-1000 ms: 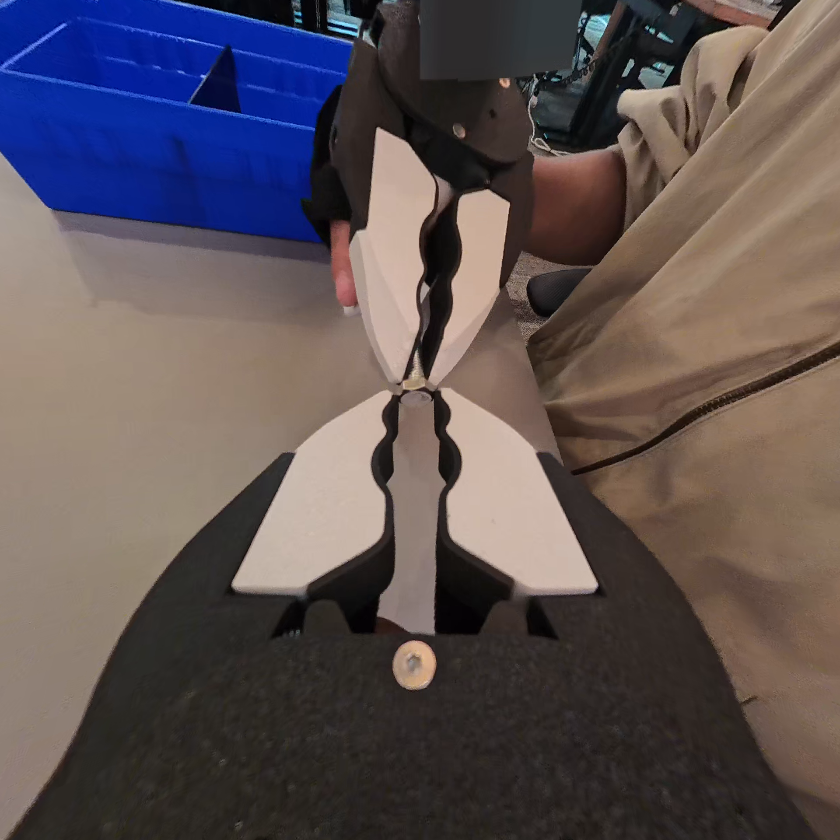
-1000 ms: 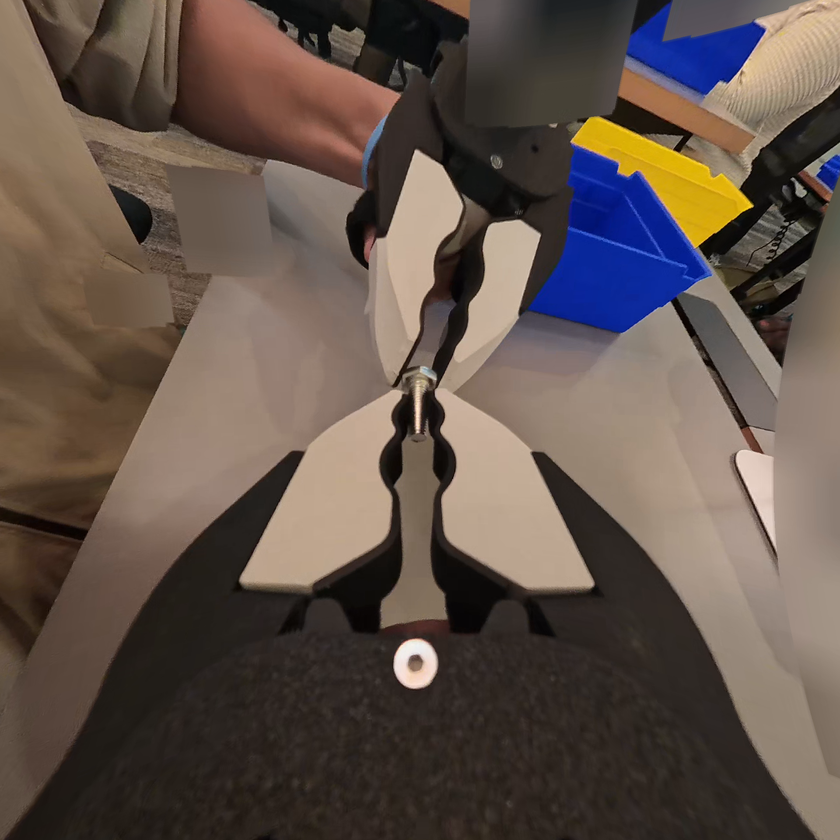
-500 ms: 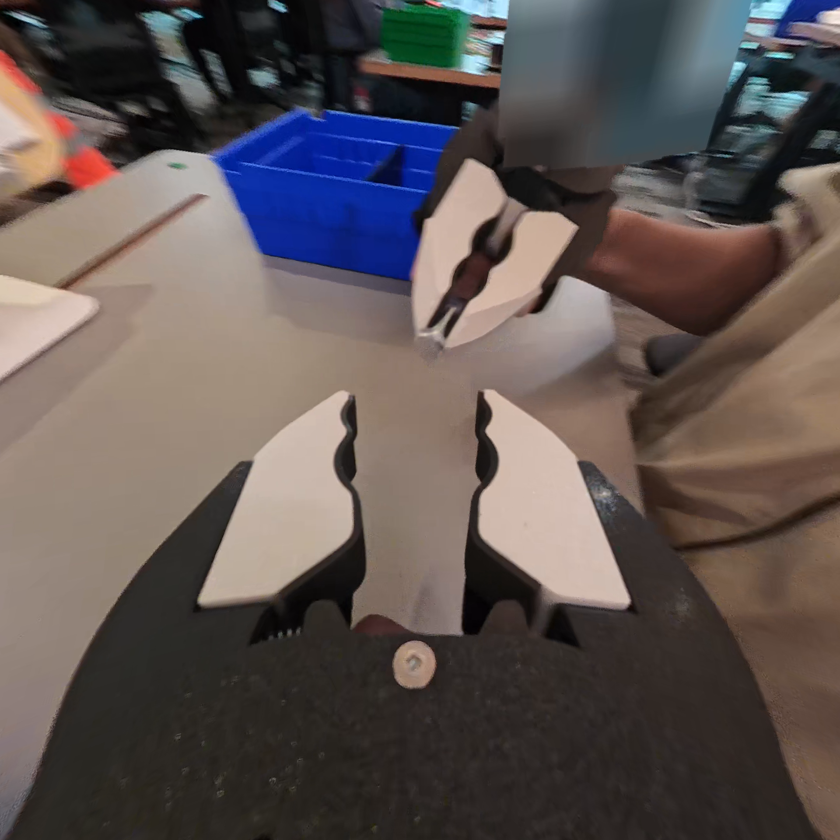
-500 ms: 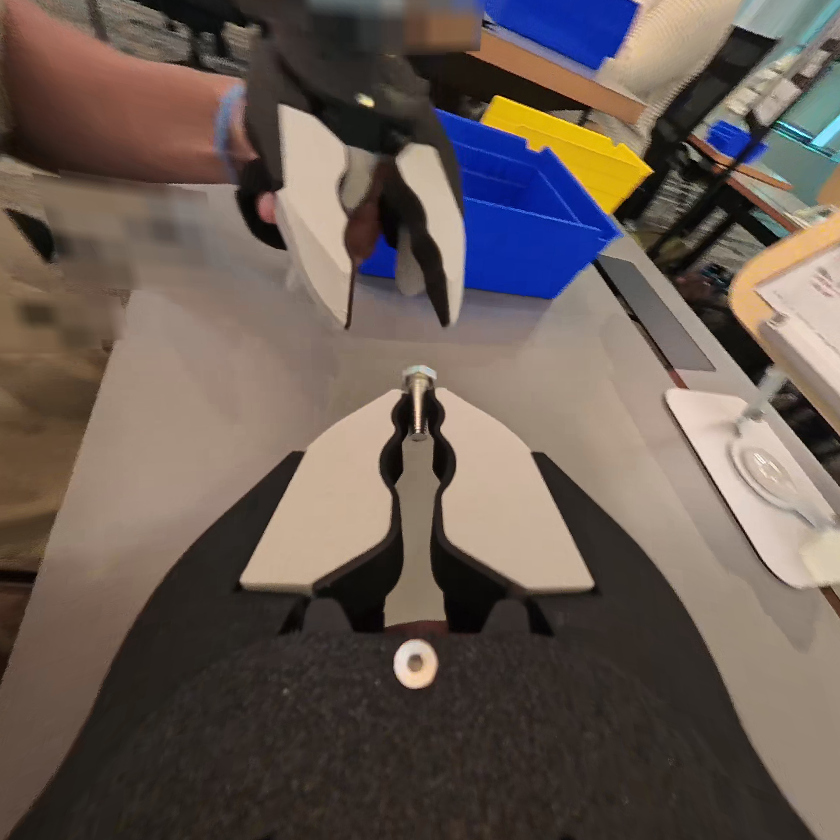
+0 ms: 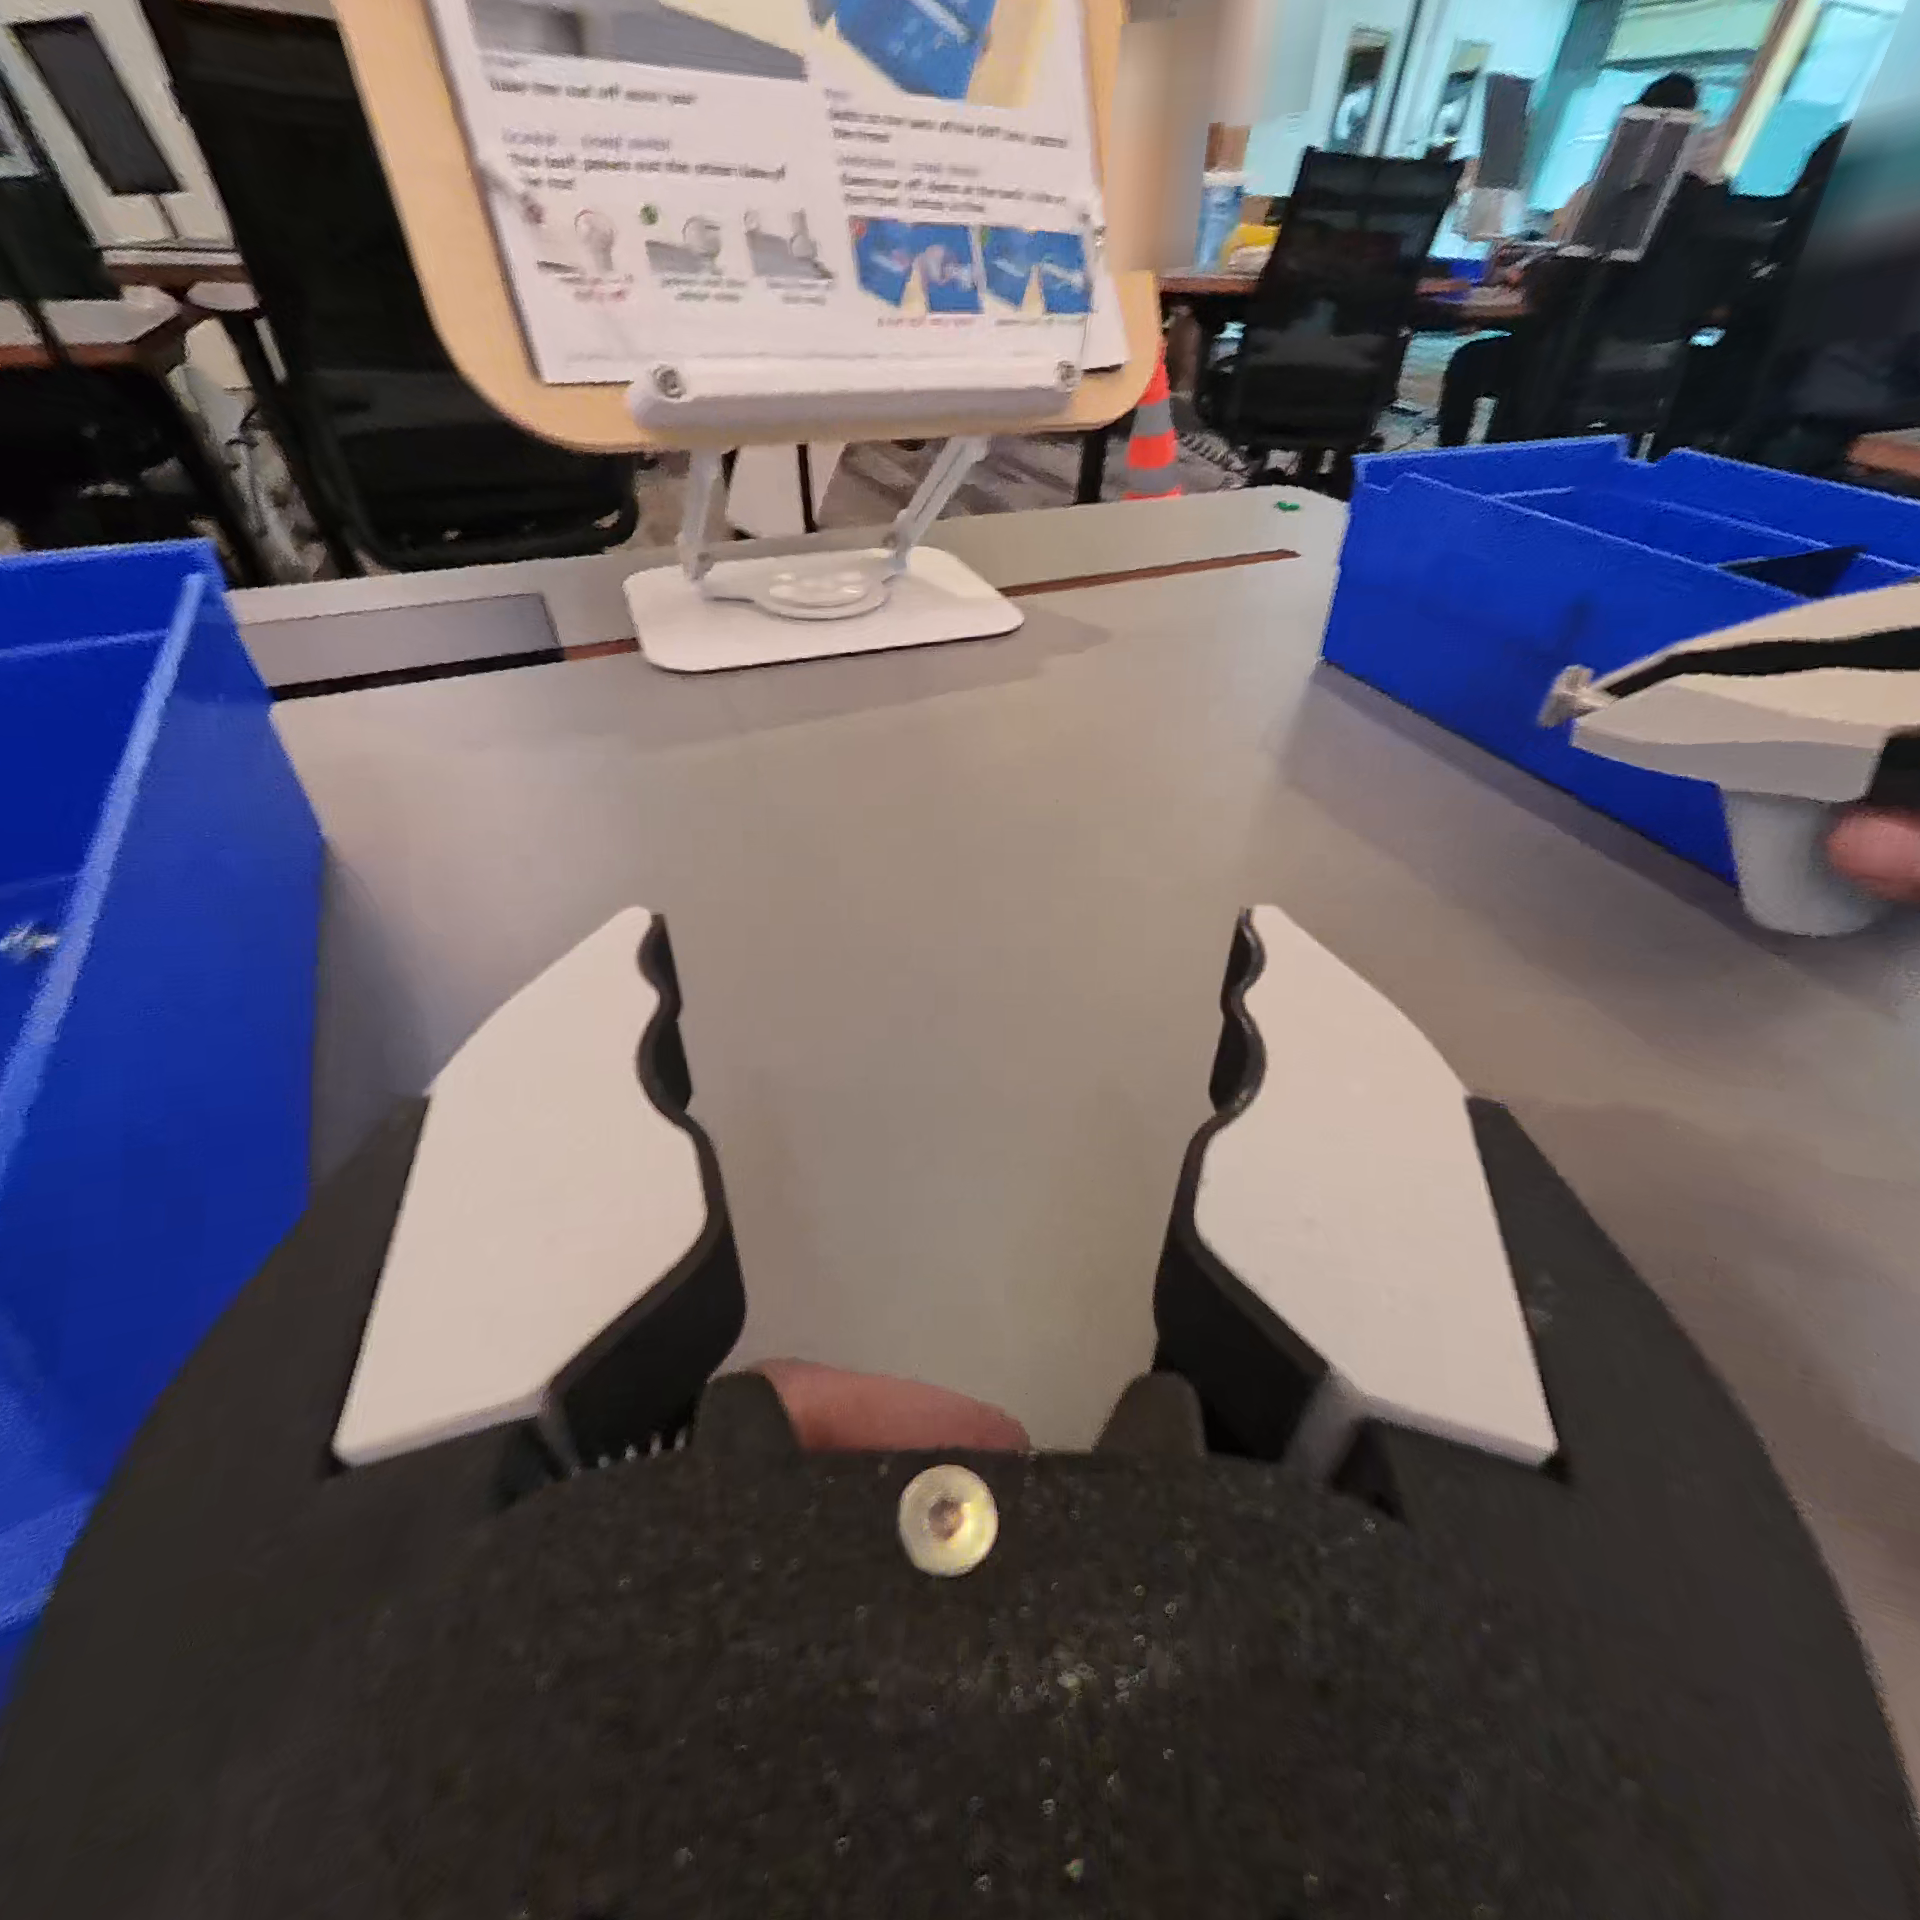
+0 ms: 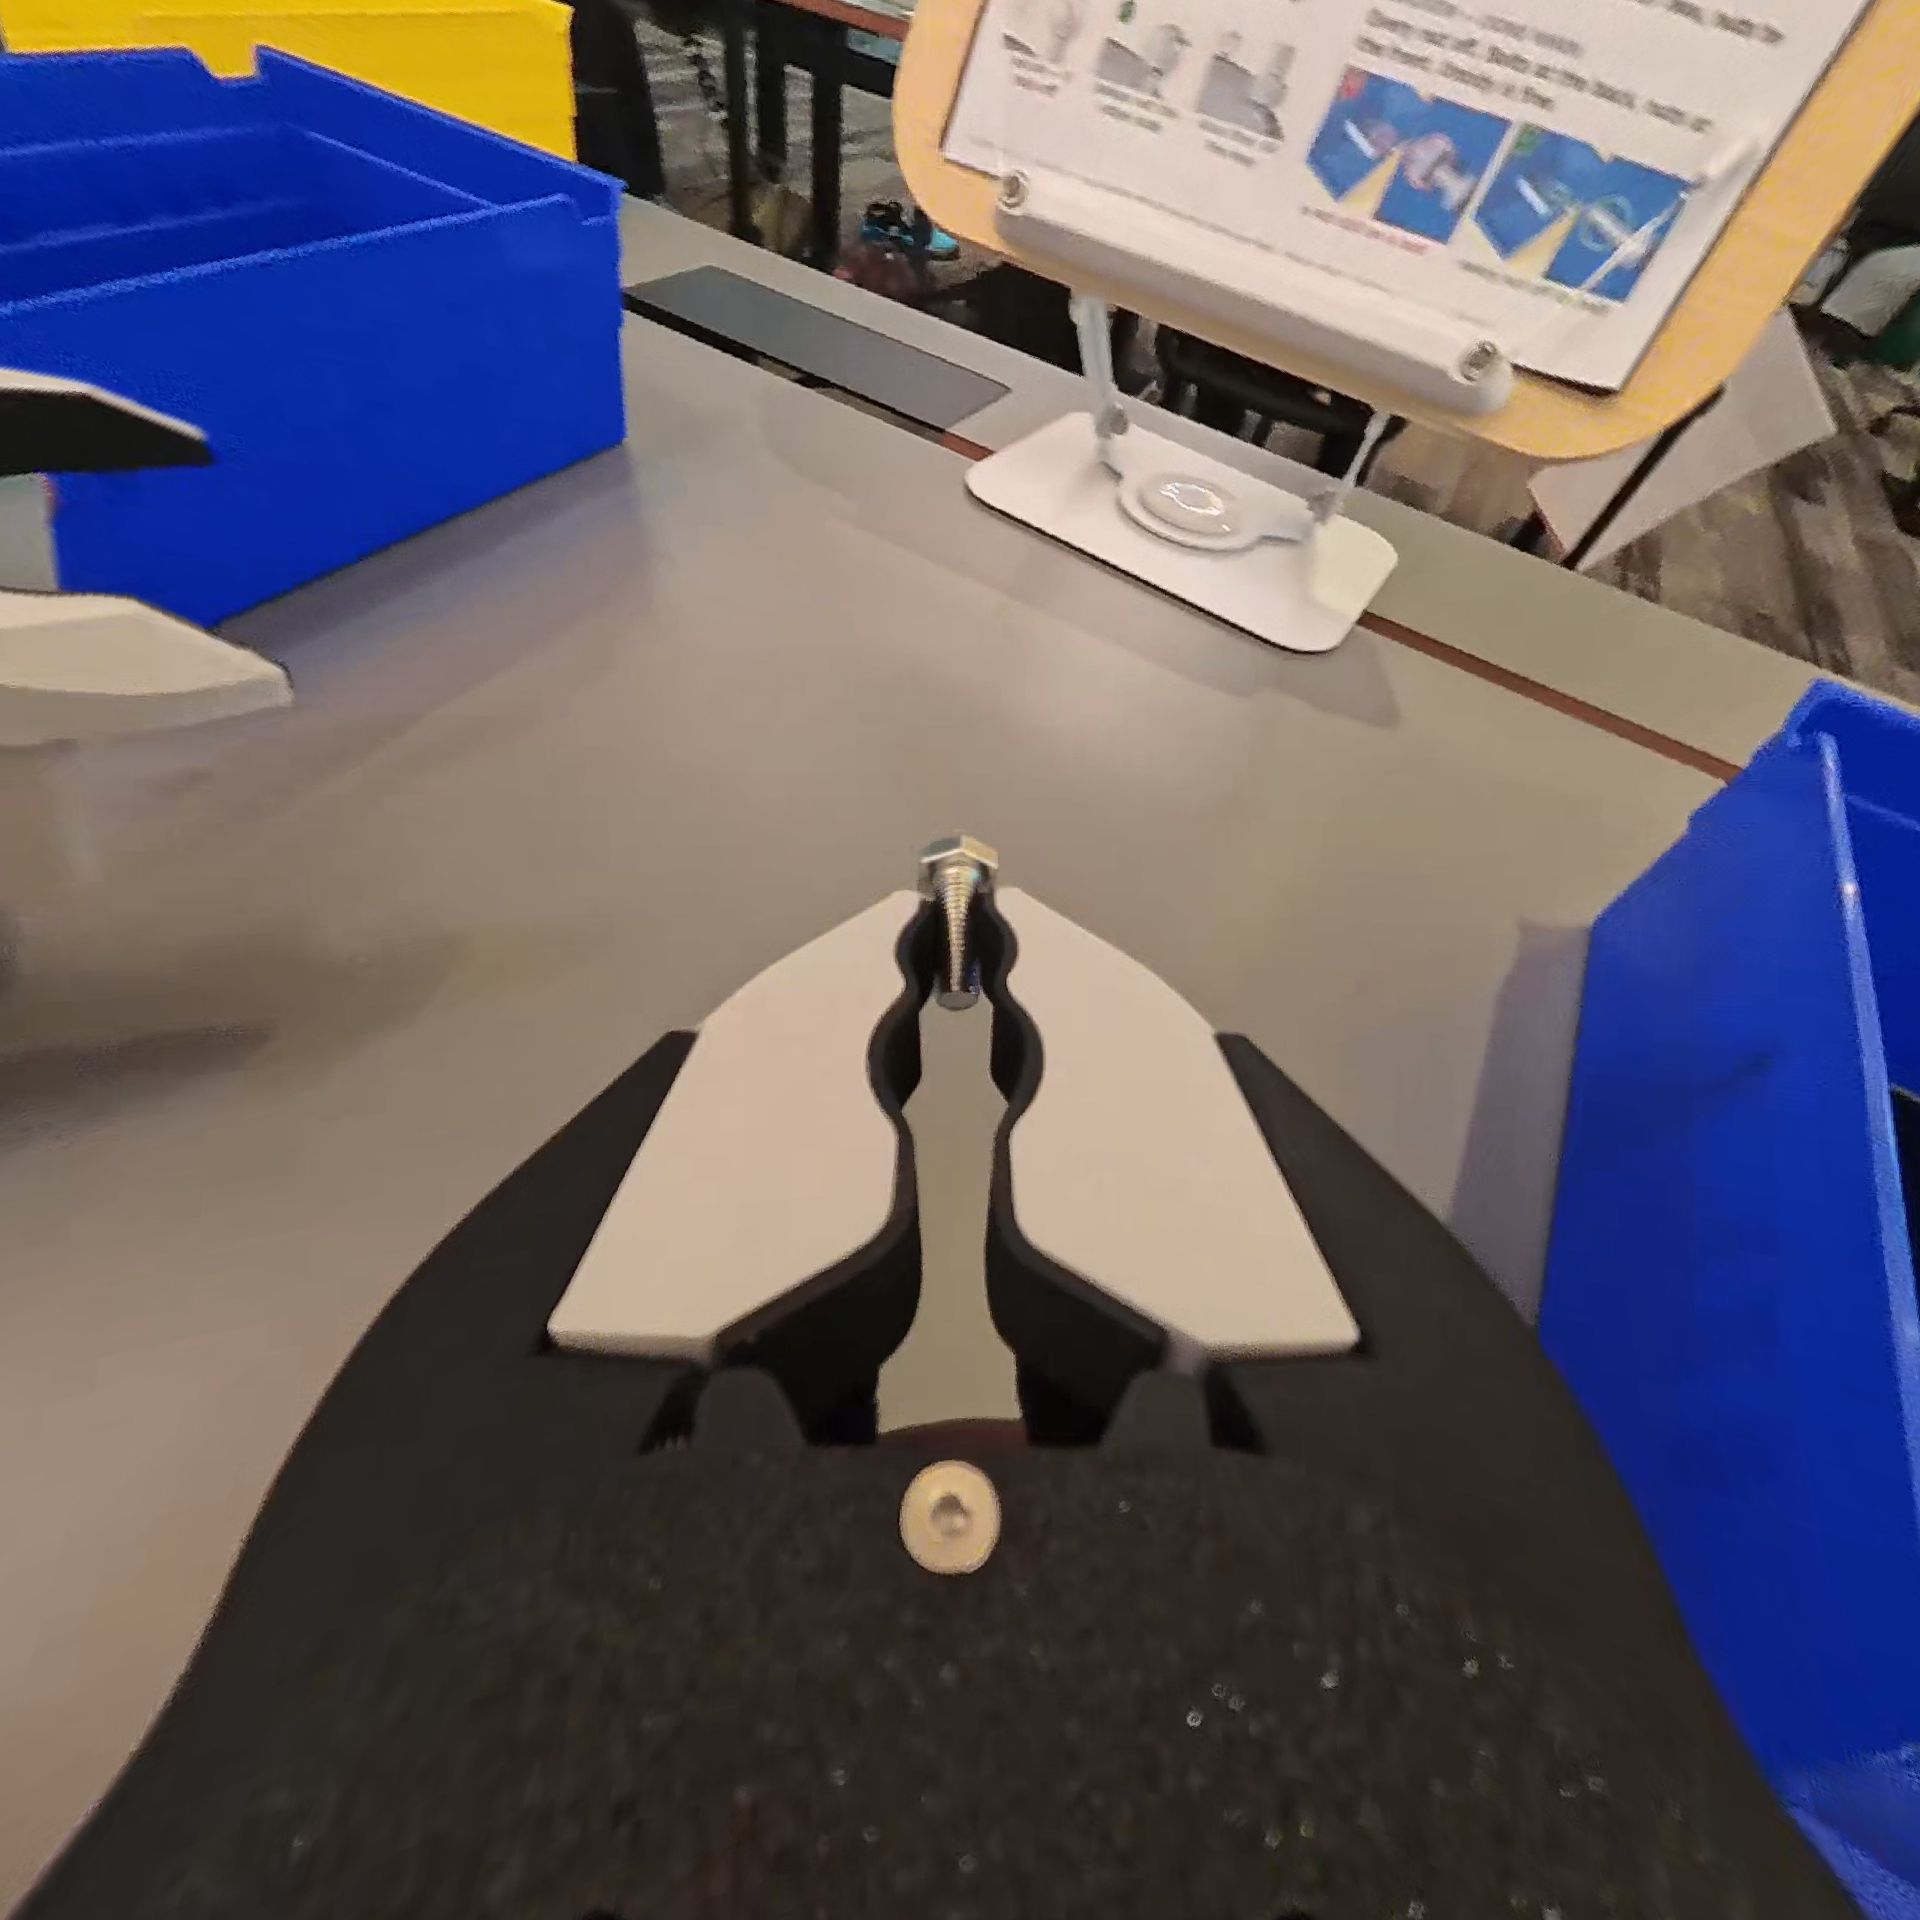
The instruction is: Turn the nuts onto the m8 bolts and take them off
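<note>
The right tongs [image 6: 958,914] clamp the small, stiff, slippery steel bolt [image 6: 956,940] by its threaded shank, while the left tongs [image 5: 951,971] gape apart, holding nothing.

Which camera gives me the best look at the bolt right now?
The right wrist view: the bolt sits centred between the shut right gripper, threads and hex end clear. The left wrist view shows only a small metal end at that gripper's tip, near the right edge.

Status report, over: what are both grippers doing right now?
Left gripper open, empty. Right gripper shut on bolt, hex end forward. Table between blue bins clear.
</note>
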`<action>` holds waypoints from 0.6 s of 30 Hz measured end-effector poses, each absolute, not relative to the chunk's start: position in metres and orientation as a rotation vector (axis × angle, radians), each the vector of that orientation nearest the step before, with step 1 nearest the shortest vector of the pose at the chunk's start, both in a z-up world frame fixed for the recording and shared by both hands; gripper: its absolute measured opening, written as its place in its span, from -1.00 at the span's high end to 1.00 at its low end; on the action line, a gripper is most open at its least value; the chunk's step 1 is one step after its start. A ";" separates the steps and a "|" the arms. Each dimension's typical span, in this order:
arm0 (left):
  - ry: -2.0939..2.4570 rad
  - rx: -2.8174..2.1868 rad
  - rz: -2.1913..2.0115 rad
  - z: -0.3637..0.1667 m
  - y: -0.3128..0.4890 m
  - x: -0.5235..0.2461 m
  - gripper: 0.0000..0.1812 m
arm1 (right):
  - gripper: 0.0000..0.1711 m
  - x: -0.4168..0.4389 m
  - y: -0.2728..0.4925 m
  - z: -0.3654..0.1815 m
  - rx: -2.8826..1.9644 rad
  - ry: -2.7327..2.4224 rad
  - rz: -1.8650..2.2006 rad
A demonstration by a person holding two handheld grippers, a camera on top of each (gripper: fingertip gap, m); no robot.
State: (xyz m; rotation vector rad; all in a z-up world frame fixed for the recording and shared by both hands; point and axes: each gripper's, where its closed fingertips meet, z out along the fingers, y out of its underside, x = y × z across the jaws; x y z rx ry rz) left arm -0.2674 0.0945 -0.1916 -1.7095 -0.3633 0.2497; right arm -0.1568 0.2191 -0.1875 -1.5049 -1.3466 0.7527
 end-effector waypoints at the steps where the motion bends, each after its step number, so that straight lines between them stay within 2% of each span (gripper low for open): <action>1: -0.370 -1.700 0.249 -0.190 0.092 -0.268 -0.08 | 0.91 -0.154 0.220 -0.189 -1.518 -1.335 0.749; 5: -0.376 -1.677 0.285 -0.182 0.088 -0.269 0.03 | 0.91 -0.148 0.224 -0.192 -1.546 -1.314 0.720; 12: -0.385 -1.692 0.267 -0.180 0.089 -0.264 0.03 | 0.91 -0.135 0.237 -0.181 -1.550 -1.268 0.685; 18: -0.379 -1.725 0.230 -0.187 0.090 -0.260 0.04 | 0.91 -0.072 0.326 -0.128 -1.580 -1.079 0.519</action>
